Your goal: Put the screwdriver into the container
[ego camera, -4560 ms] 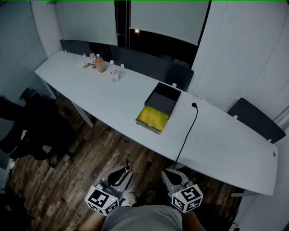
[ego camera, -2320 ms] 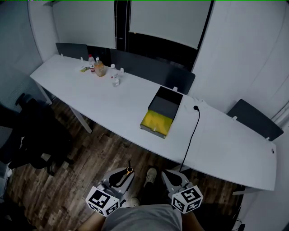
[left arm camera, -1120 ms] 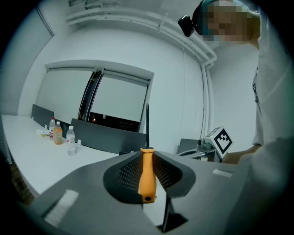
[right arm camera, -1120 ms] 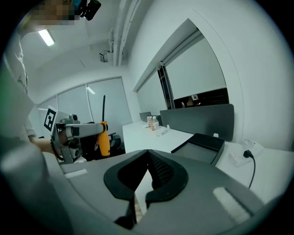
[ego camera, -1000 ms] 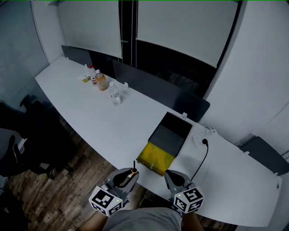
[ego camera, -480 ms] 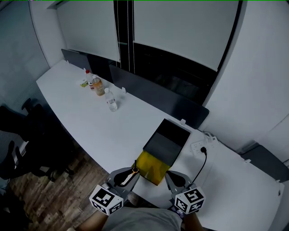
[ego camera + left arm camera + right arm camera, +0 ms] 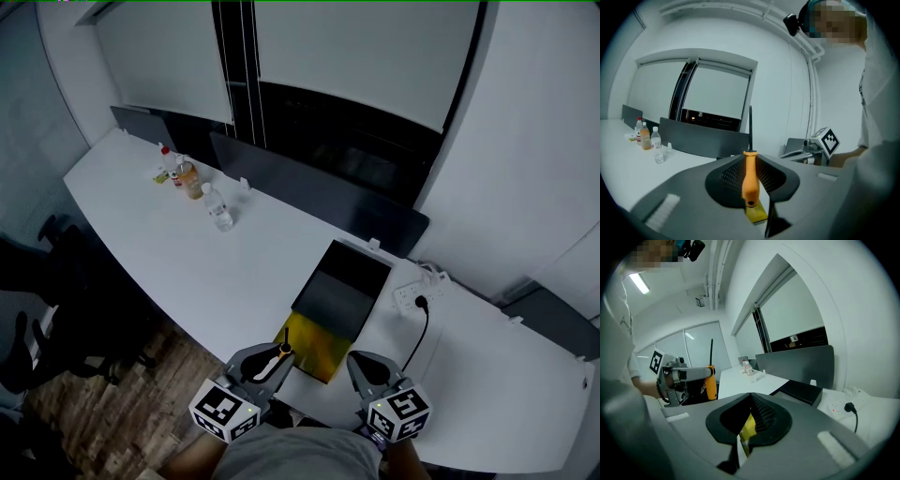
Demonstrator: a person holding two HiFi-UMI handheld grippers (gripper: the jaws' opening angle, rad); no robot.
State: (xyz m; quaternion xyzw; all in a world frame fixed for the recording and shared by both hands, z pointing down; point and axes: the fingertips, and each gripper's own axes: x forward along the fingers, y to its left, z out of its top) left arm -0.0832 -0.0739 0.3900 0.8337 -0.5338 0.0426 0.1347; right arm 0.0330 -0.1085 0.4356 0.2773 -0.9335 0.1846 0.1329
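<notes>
My left gripper [image 7: 278, 355] is shut on the screwdriver's orange handle [image 7: 750, 179], and the black shaft [image 7: 750, 127] points up. It hovers over the white table's [image 7: 187, 272] near edge, just left of the yellow near end [image 7: 314, 345] of the container. The container [image 7: 344, 281] is a long black open box lying on the table ahead of both grippers. My right gripper [image 7: 362, 362] is beside its near right corner, shut with nothing in it. In the right gripper view the box [image 7: 800, 389] lies ahead and the yellow part shows below the jaws.
Several bottles [image 7: 217, 208] stand at the table's far left. A power strip with a black plug [image 7: 417, 300] lies right of the box. A dark partition [image 7: 319, 197] runs along the table's back edge. An office chair [image 7: 52, 281] stands on the wood floor at left.
Both grippers have come forward from above the floor to the table's near edge by the box. The screwdriver stays upright in the left gripper.
</notes>
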